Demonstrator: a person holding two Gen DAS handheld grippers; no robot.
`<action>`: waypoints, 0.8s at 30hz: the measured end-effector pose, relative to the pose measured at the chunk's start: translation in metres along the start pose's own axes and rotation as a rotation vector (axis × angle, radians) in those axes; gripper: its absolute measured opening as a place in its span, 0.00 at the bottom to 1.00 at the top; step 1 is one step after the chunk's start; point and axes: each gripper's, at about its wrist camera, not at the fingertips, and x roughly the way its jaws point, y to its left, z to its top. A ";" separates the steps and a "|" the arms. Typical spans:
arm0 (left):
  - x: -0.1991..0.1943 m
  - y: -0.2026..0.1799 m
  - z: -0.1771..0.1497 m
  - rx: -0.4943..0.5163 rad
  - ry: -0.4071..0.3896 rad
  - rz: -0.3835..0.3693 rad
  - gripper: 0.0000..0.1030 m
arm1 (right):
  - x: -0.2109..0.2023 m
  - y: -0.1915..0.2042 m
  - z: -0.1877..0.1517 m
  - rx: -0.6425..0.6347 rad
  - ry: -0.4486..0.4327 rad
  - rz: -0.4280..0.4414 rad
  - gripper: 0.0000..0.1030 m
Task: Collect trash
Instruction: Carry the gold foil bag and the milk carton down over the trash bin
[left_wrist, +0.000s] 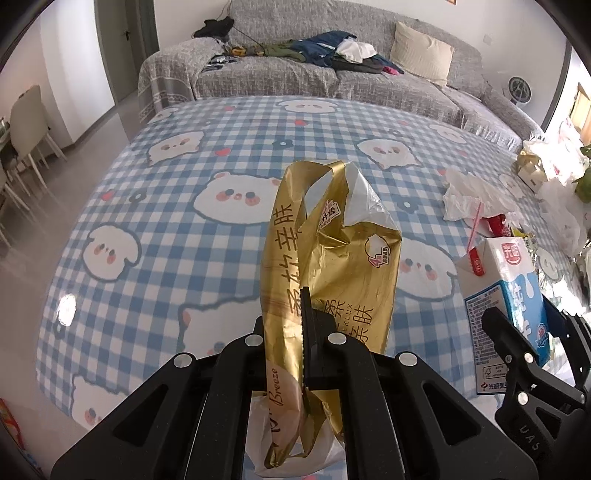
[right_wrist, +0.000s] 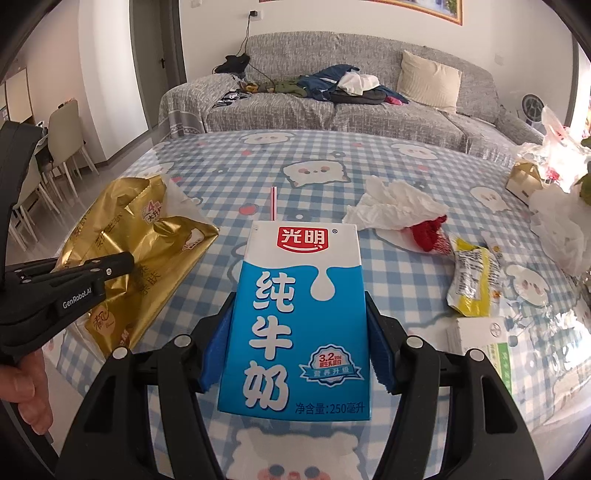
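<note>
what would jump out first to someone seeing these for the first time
The blue-and-white milk carton, dead centre in the right wrist view, clamped in the right gripper. Left of it, the left gripper pinches a shiny gold wrapper above the checked bear tablecloth.

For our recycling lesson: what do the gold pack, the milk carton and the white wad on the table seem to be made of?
Gold pack: thin plastic film with a glossy metallic finish; it creases sharply and glints, silvery-white inside.
Milk carton: probably coated paperboard, smooth and printed, with crisp folded edges and a striped straw.
White wad: apparently tissue paper, matte and softly crumpled.
</note>
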 end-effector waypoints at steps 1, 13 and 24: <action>-0.002 -0.001 -0.002 0.001 0.000 0.001 0.04 | -0.004 0.000 -0.002 -0.001 -0.004 -0.001 0.59; -0.033 0.001 -0.035 -0.002 -0.021 -0.006 0.04 | -0.033 -0.001 -0.016 0.009 -0.033 -0.007 0.59; -0.072 0.003 -0.076 -0.023 -0.043 -0.052 0.04 | -0.072 -0.006 -0.041 0.018 -0.062 -0.001 0.59</action>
